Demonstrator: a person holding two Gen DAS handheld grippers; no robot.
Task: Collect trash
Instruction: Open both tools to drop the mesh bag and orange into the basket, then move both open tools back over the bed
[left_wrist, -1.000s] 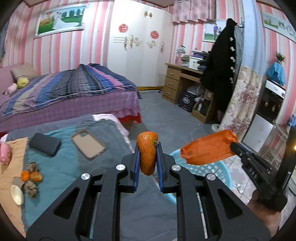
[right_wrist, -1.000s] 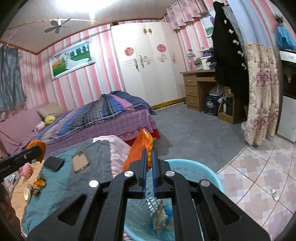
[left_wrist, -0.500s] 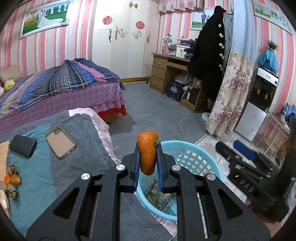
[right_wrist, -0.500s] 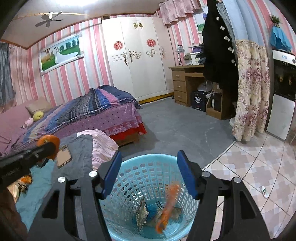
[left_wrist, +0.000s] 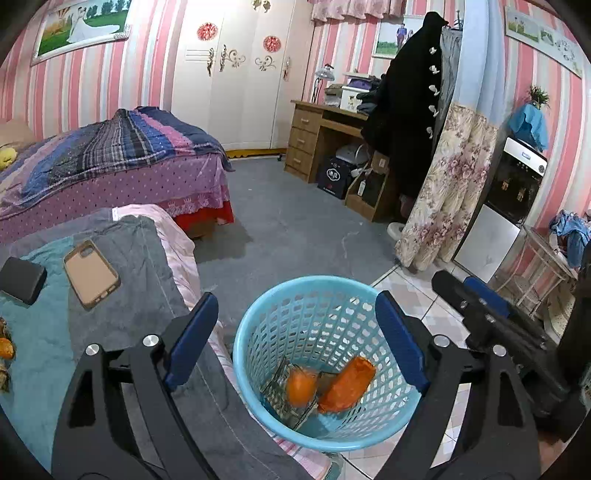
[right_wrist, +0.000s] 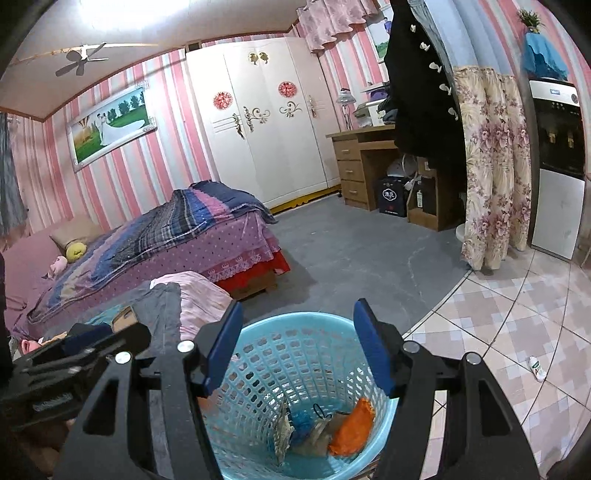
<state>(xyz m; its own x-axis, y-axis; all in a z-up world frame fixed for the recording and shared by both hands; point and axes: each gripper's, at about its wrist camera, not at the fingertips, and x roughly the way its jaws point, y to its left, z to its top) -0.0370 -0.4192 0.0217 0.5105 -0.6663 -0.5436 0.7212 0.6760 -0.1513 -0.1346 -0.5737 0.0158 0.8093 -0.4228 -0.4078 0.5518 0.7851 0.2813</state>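
Note:
A light blue plastic basket (left_wrist: 258, 321) stands on the floor by the bed edge. Inside it lie an orange peel (left_wrist: 301, 384), blurred, an orange wrapper (left_wrist: 347, 384) and other scraps. My left gripper (left_wrist: 295, 339) is open and empty above the basket. My right gripper (right_wrist: 297, 350) is open and empty, also above the basket (right_wrist: 266, 332), where the orange wrapper (right_wrist: 351, 428) lies at the bottom. The right gripper's fingers (left_wrist: 480, 302) show at the right of the left wrist view.
A teal and grey blanket (left_wrist: 122, 310) carries a phone (left_wrist: 90, 273), a black case (left_wrist: 22, 280) and more orange peel (left_wrist: 5, 347) at the far left. A second bed (right_wrist: 177, 236), a desk (right_wrist: 365, 162), a curtain (right_wrist: 491, 166) and a small bottle (right_wrist: 535, 367) on the tiles surround the spot.
My right gripper opened and dropped the orange wrapper into the basket. My left gripper moved over the basket, opened, and the orange peel fell in.

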